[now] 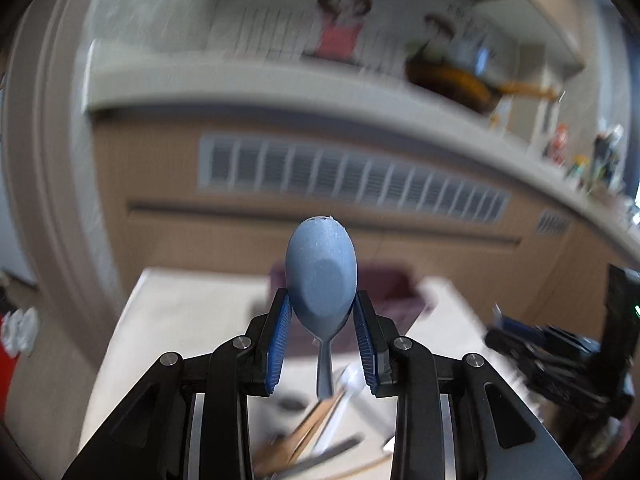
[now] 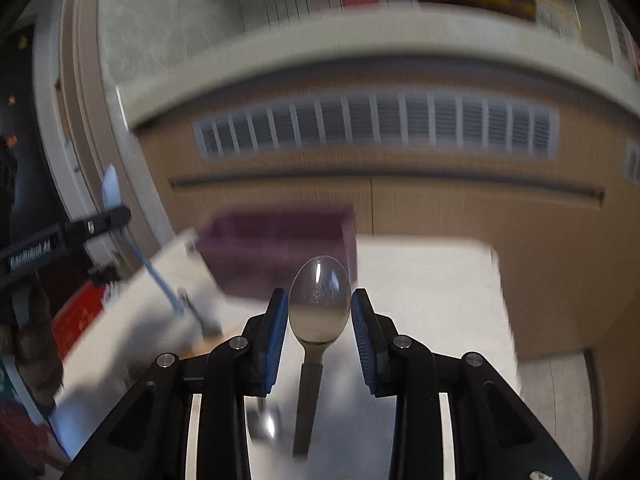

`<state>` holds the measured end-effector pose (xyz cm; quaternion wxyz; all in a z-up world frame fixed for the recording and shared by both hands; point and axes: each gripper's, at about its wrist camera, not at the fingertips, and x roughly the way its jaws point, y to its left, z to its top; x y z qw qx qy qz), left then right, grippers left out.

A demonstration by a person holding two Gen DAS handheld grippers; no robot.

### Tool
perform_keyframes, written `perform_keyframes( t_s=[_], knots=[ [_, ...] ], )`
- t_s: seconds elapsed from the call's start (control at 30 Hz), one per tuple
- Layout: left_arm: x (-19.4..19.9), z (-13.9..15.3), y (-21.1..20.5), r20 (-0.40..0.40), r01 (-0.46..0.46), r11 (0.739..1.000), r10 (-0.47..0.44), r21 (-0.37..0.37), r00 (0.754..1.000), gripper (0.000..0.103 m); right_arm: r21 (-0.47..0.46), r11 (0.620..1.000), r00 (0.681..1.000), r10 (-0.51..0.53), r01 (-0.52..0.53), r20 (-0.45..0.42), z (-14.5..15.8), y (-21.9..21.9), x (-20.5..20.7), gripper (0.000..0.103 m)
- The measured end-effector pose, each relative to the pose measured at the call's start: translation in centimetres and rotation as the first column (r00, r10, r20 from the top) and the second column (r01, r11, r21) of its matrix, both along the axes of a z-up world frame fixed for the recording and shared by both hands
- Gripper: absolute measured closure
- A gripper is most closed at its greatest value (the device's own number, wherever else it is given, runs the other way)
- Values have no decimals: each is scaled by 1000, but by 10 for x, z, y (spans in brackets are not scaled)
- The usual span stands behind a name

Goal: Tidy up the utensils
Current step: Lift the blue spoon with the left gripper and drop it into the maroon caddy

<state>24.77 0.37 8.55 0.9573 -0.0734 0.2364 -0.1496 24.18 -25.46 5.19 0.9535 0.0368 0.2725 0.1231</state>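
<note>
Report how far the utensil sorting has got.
Nothing visibly sorted yet. In hand: the left hand-held gripper holds a blue spoon, the right hand-held gripper a metal spoon. Left: loose utensils on the table, and the purple box beyond.

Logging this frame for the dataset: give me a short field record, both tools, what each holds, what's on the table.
left tool: shut on blue spoon, gripped at the bowl, handle hanging down
right tool: shut on metal spoon, gripped at the bowl, handle hanging down
table: white top, below both tools
purple box: on the table's far side
loose utensils: heap under the left tool, too blurred to count
image quality: motion blur in both views
</note>
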Motion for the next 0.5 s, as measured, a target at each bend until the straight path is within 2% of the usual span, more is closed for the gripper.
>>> perform_keyframes(
  t_s=[0.1, 0.2, 0.33, 0.5],
  knots=[
    [16, 47, -4, 68, 37, 999, -35, -31, 997, 70, 9, 1000, 980, -15, 14, 199, 68, 6, 22, 73],
    [38, 73, -5, 129, 42, 999, -38, -29, 991, 70, 12, 1000, 963, -23, 20, 270, 102, 13, 45, 73],
    [70, 70, -5, 150, 42, 998, -34, -47, 988, 70, -11, 1000, 963, -14, 18, 270, 107, 22, 70, 73],
    [106, 19, -11, 88, 35, 998, -31, -43, 996, 70, -52, 998, 983, -9, 19, 181, 68, 25, 90, 73]
  ],
)
